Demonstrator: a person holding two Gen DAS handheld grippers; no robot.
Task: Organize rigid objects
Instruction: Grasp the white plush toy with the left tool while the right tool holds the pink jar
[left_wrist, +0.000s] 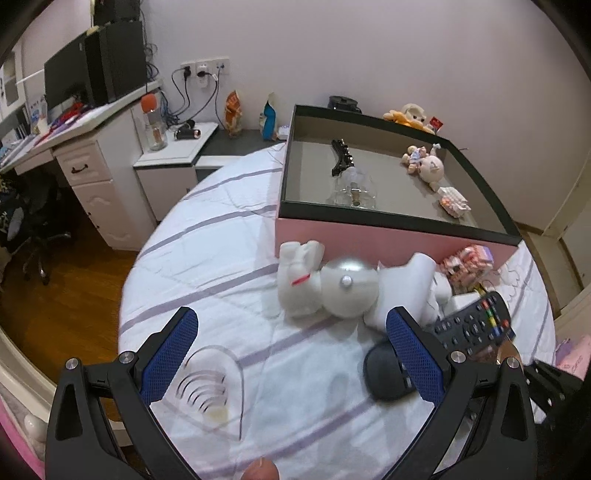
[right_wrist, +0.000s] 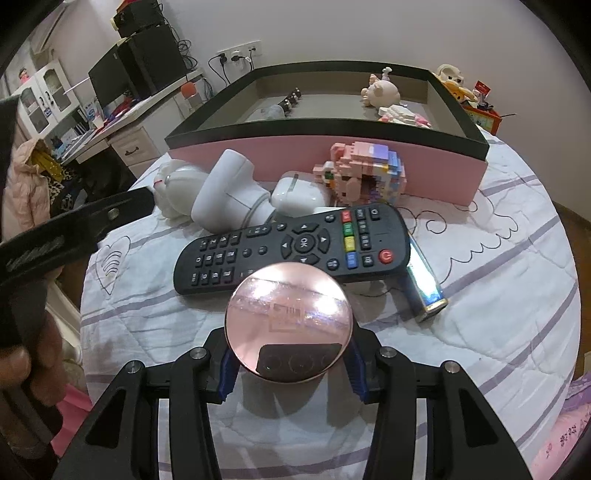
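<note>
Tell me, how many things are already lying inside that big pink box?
4 that I can see: a black hair clip at the back, a clear glass piece in front of it, a pig toy on the right, and a small pink block model nearest. The front wall may hide more.

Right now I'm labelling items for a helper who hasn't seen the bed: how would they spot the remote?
Find the big pink box with the dark rim on the quilted bed. In front of it, nearer than the white figure and pink brick model, lies the remote: long, flat and black, with coloured buttons.
</note>
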